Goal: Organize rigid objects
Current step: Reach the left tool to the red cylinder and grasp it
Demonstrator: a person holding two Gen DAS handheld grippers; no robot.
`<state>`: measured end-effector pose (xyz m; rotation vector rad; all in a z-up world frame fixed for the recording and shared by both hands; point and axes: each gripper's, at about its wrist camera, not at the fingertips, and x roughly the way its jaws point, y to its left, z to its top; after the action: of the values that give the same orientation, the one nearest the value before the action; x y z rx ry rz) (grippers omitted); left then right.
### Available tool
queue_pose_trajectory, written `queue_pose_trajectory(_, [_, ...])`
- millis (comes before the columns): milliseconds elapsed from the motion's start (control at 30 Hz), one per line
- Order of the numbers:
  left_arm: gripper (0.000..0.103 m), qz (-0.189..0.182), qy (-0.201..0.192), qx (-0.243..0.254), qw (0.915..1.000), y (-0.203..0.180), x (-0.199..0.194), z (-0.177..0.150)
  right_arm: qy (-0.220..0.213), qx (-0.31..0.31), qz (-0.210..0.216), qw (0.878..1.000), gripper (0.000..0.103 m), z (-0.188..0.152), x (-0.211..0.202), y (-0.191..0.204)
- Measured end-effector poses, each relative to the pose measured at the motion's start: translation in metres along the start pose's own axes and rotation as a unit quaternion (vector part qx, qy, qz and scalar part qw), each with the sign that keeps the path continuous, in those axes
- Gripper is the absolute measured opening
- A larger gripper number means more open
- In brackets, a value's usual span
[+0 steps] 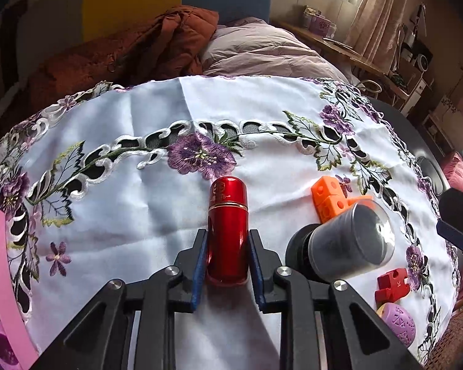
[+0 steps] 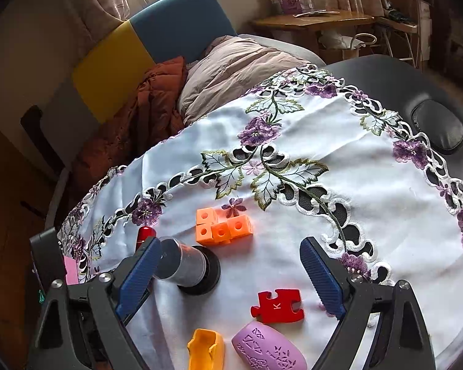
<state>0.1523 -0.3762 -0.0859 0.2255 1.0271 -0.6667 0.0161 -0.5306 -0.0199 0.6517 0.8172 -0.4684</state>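
Red metal capsule [image 1: 227, 231] sits clamped in my left tool [image 1: 228, 265], its blue pads pressed on the lower body, the domed cap pointing away toward the far edge of the counter [image 1: 123, 215]. My right tool [image 2: 231, 280] hangs spread wide, holding nothing, above the red puzzle piece [image 2: 277, 305] near the counter's near edge. Just beside the capsule lies a tipped grey jar [image 1: 348, 243], with orange cubes [image 1: 333, 197] past it. To do this well, I judge I should keep a firm squeeze, since the smooth round shell could slip or roll, and lift clear of the jar before carrying it toward the pink tray [image 1: 3, 277] at the left edge.
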Motion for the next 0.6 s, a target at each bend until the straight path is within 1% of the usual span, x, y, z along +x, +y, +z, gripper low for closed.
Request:
queue_pose_trajectory(200, [0.025, 0.014, -0.006, -0.020, 0.9997, 0.013, -0.021, -0.029, 0.004, 0.006, -0.004, 1.000, 0.092, -0.001, 0.003, -0.003])
queue_pose_trajectory(300, [0.025, 0.009, -0.008, -0.031, 0.9995, 0.017, -0.030, -0.043, 0.007, 0.013, -0.005, 1.000, 0.092, -0.001, 0.005, -0.007])
queue_pose_trajectory(367, [0.025, 0.011, -0.010, -0.023, 0.9996, 0.016, -0.035, -0.051, 0.005, 0.014, -0.010, 1.000, 0.092, -0.001, 0.005, -0.008])
queue_pose_trajectory(600, [0.025, 0.009, -0.017, -0.024, 0.9995, 0.014, -0.056, -0.083, -0.006, 0.019, 0.002, 1.000, 0.092, 0.000, 0.002, -0.010])
